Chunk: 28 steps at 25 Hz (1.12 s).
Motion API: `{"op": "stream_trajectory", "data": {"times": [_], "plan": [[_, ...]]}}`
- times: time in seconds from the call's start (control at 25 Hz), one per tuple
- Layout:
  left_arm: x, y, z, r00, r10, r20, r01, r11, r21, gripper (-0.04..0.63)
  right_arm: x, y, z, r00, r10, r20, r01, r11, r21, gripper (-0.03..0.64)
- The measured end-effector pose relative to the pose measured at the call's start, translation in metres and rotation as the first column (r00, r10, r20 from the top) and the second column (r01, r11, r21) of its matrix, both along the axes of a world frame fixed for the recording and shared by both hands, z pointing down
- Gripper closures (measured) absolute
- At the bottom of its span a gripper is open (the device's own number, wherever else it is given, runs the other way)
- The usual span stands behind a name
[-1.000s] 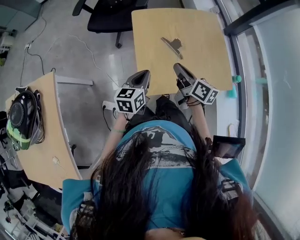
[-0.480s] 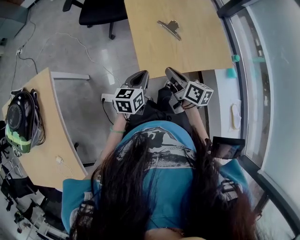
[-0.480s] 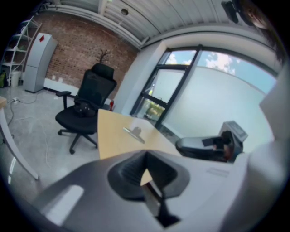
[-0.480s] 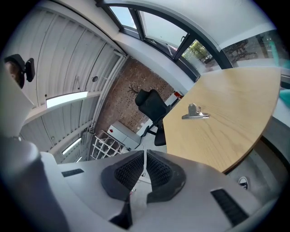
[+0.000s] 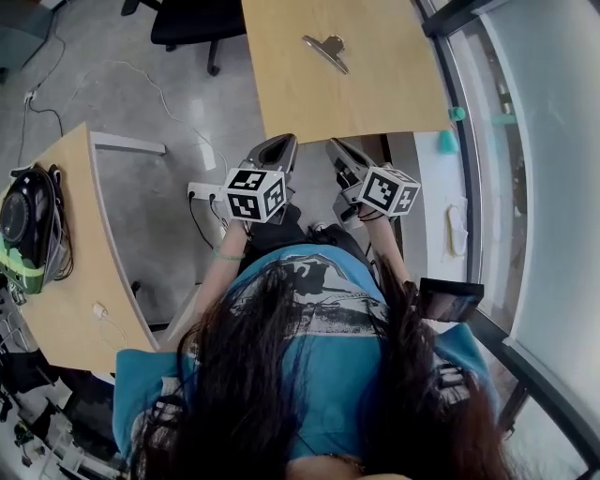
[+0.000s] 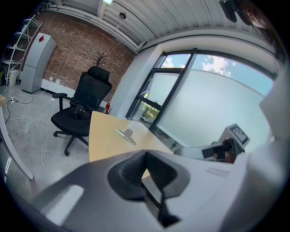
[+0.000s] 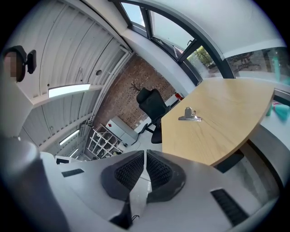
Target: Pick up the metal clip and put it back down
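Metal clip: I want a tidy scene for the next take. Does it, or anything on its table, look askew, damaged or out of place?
Nothing stands out. The metal clip rests on the wooden table, alone and well inside its edges. No damage shows, though it is small in these views.

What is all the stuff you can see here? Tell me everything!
metal clip: one, silver, lying on the wooden table
wooden table: one, light brown, ahead of the person
office chair: one, black, beyond the table's left corner
side desk: one, light brown, at the left
helmet-like thing: one, black and green, on the side desk
power strip: one, white, on the floor
left gripper: one, grey, shut, empty
right gripper: one, grey, shut, empty
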State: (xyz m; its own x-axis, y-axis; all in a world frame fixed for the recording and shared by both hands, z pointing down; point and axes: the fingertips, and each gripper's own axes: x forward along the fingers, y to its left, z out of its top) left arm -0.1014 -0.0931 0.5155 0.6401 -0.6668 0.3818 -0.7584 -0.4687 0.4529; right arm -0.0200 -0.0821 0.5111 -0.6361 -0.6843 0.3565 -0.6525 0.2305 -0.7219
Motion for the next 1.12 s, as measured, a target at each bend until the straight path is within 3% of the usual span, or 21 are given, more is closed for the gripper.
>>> {"op": "stream_trajectory", "data": {"times": [0.28,0.76,1.12], "plan": [[0.041,0.056,-0.015,1.000,-0.010,0.016,0.010,1.000,0.027,0.592,0.038,0.061,-0.002,1.000,-0.011,0.024,0.011,1.000,0.004,0.588],[0.111,0.224,-0.004,0.994,-0.060,0.092,0.059,0.998,0.017,0.592,0.101,0.209,0.006,0.994,-0.078,0.076,0.078,0.997,0.010,0.589],[0.121,0.293,-0.012,0.989,-0.073,0.128,0.068,0.997,0.041,0.592,0.109,0.277,0.003,0.992,-0.112,0.056,0.110,0.993,0.041,0.591]]}}
